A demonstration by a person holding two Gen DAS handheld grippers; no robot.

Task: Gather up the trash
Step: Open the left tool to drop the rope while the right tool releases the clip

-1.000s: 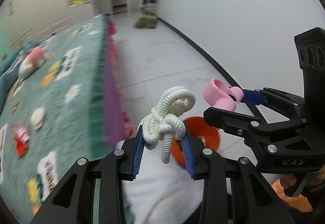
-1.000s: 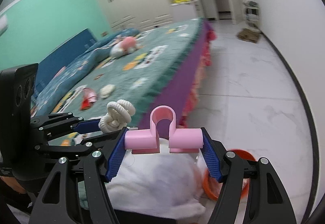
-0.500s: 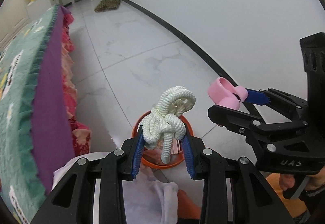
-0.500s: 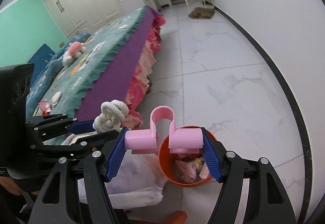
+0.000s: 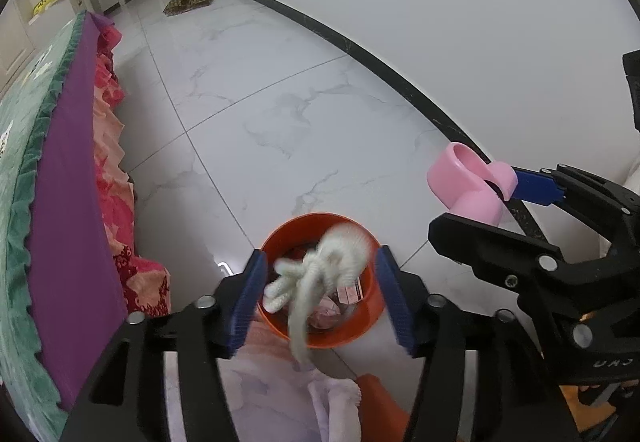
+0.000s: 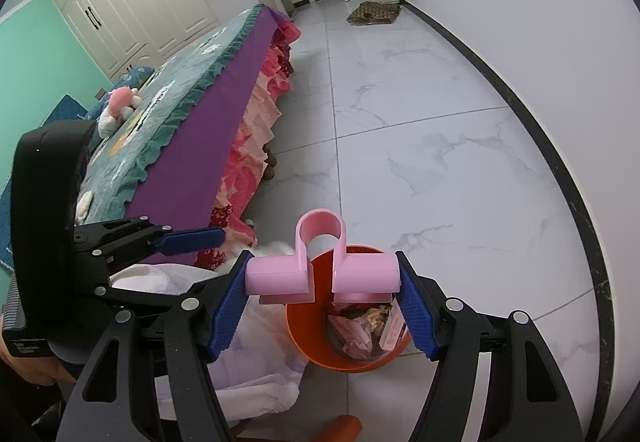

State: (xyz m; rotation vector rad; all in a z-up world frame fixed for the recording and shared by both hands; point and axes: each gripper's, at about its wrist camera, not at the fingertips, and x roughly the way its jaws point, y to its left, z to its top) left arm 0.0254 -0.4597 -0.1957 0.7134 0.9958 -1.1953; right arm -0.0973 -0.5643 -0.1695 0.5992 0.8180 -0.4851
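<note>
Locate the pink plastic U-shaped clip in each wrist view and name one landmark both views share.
Left wrist: pink plastic U-shaped clip at right of centre, held by the right gripper.
Right wrist: same clip at lower centre, clamped between the blue pads.
Shared landmark: the orange round trash bin on the white floor.

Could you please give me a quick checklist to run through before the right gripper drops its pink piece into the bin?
1. Left gripper open: ok, jaws spread wide.
2. White rope knot released: ok, blurred, loose between the open fingers over the orange bin.
3. Rope landed inside the bin: cannot tell, it appears in mid-fall.
4. Right gripper grips the pink clip: ok, clamped at both ends.
5. Clip above the bin mouth: ok in the right wrist view; from the left wrist view it looks offset towards the wall, so verify.
6. Room in the bin: ok, wrappers lie below the rim.
</note>
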